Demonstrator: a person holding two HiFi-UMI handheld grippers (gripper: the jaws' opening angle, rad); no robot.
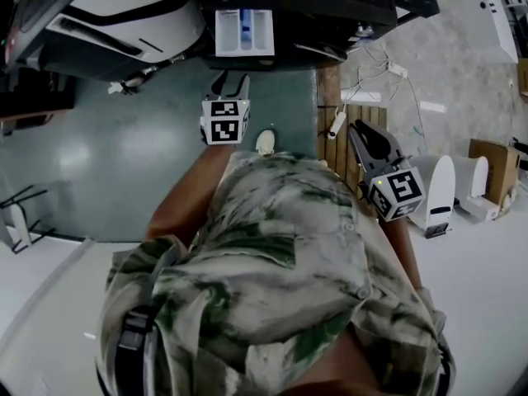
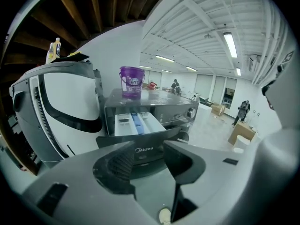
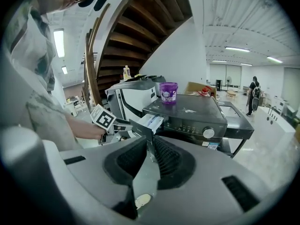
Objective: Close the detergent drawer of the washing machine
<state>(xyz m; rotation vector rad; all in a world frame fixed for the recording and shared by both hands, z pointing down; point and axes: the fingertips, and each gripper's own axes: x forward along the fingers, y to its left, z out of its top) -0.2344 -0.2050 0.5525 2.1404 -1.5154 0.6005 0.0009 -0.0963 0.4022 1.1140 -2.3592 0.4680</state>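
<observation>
Head view shows the detergent drawer (image 1: 244, 31) standing pulled out of the washing machine (image 1: 346, 2). The left gripper (image 1: 232, 82) is near its front, jaws wide apart and empty. The right gripper (image 1: 357, 130) is farther back, jaws narrowly apart, holding nothing.

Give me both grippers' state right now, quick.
Left gripper: open, jaws wide apart, empty.
Right gripper: open by a narrow gap, holding nothing.

Head view's pretty dim and murky, just a soft sheen on the floor (image 1: 99, 155). Both gripper views are brighter, lit by ceiling strip lights (image 2: 230, 43), but heavily fisheyed with black corners. The far background looks slightly soft, I think.
</observation>
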